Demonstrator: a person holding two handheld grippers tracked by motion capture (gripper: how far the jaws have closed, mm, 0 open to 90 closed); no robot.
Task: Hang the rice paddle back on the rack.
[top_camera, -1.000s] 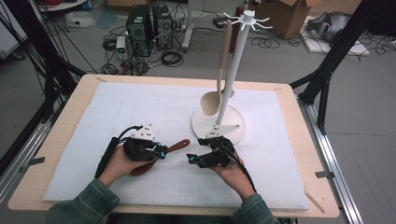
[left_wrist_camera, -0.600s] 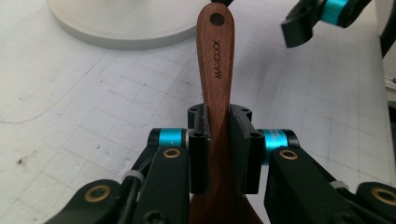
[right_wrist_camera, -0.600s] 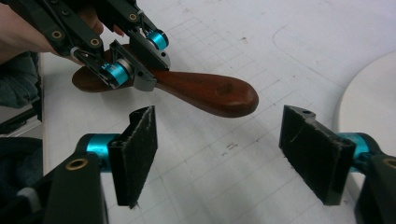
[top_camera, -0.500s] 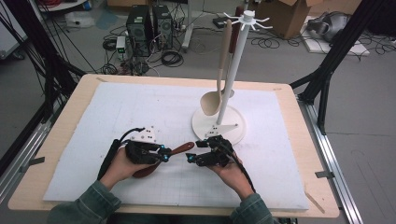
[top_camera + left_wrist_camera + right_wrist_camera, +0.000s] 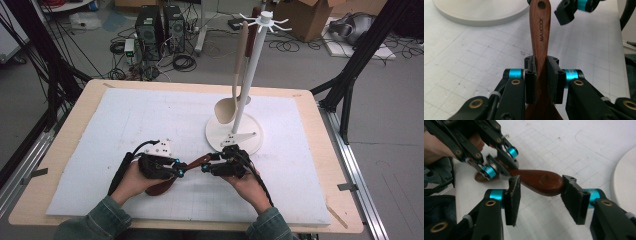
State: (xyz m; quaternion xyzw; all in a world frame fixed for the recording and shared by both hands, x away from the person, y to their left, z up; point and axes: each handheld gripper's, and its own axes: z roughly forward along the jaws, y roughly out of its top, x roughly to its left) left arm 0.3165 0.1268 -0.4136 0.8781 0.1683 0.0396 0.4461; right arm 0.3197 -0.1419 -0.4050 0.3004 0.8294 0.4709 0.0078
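A dark brown wooden spoon (image 5: 196, 163) lies nearly level just above the white mat, its handle pointing right. My left gripper (image 5: 181, 170) is shut on the middle of that handle (image 5: 541, 37), pads pressed on both sides (image 5: 541, 72). My right gripper (image 5: 206, 166) faces it from the right. Its jaws have just been closing, and the rounded end of the handle (image 5: 541, 181) sits between its pads (image 5: 571, 192) with small gaps still showing. From the right gripper view the left gripper (image 5: 499, 168) holds the spoon farther up.
A white utensil rack (image 5: 250, 142) with a round base stands just behind the right hand. A beige ladle (image 5: 227, 110) hangs from its top hooks. The white mat (image 5: 125, 115) covers most of the wooden table. Cables and computer cases lie on the floor beyond.
The right gripper's jaws have narrowed around the end of the spoon handle. Both hands have stayed almost where they were.
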